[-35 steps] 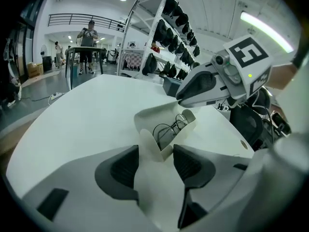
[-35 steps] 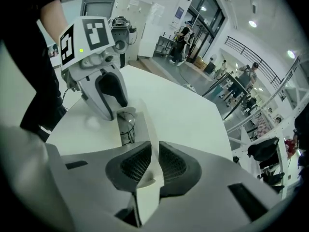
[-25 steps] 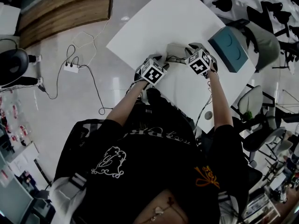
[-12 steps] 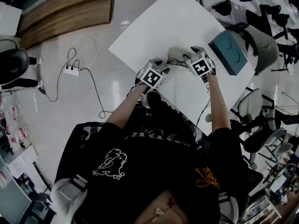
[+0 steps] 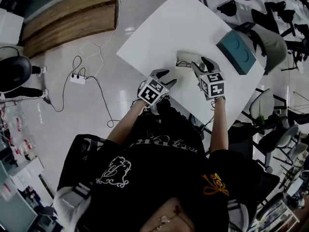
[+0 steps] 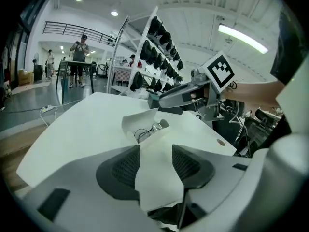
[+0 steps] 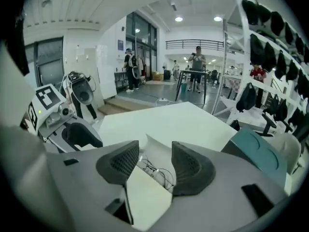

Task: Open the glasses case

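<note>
We are holding the left claw (image 5: 167,77) and the just-opened right claw (image 5: 202,65) spread and empty beside the open glasses case (image 5: 186,58), where a stray swing could flip its lid shut

Bright, even white light is coming down from overhead. A strip light (image 6: 243,37) is glowing at the upper right of the left gripper view, and round lamps (image 7: 178,19) are shining on the ceiling in the right gripper view. In the head view the white table (image 5: 164,28) is blazing almost to overexposure, and the glossy floor (image 5: 48,110) is throwing back small glare spots. The white case (image 6: 135,121) is barely standing out against the tabletop. Shadows are lying soft and faint. Both gripper views are bending straight lines hard and darkening to black at the corners, and the gray parts nearest each lens are looking soft.
</note>
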The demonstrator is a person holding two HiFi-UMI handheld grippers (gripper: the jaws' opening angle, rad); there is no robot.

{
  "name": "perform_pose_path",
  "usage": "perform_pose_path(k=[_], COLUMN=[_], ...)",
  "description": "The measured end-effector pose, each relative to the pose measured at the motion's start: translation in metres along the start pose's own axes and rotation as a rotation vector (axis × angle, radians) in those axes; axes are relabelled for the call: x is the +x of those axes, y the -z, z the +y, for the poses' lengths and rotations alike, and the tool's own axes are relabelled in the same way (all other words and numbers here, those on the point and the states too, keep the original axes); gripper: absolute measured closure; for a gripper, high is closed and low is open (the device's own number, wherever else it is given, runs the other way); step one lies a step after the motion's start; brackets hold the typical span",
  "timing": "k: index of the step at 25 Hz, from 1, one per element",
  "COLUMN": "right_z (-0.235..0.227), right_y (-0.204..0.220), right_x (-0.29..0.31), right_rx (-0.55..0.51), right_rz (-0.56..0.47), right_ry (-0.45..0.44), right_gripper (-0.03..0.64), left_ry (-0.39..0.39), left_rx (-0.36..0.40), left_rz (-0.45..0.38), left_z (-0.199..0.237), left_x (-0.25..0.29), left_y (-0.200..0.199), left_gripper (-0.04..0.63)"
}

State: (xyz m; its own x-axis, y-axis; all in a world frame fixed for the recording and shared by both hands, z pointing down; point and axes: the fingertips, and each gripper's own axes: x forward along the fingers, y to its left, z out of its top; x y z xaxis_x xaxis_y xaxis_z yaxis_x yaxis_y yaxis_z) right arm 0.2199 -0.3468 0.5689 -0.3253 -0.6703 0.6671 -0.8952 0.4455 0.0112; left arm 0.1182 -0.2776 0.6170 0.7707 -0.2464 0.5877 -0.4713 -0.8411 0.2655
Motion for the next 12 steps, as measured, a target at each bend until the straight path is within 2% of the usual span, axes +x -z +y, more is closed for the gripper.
perform_pose_path(k=[5, 12], right_z=[0.036, 0.095], right_y=[-0.007, -0.019], right_x=[-0.036, -0.085], right_rx=[0.082, 0.166], right_rz=[-0.099, -0.239], right_ry=[0.024, 0.02], right_gripper=[0.402, 0.422], left_ry=[-0.001, 0.007], left_rx=[0.053, 0.076], left_rz=[-0.062, -0.158], left_z=[-0.017, -0.038], left_x=[-0.049, -0.125], left_y=[-0.003, 0.001], left_gripper=[0.379, 0.38])
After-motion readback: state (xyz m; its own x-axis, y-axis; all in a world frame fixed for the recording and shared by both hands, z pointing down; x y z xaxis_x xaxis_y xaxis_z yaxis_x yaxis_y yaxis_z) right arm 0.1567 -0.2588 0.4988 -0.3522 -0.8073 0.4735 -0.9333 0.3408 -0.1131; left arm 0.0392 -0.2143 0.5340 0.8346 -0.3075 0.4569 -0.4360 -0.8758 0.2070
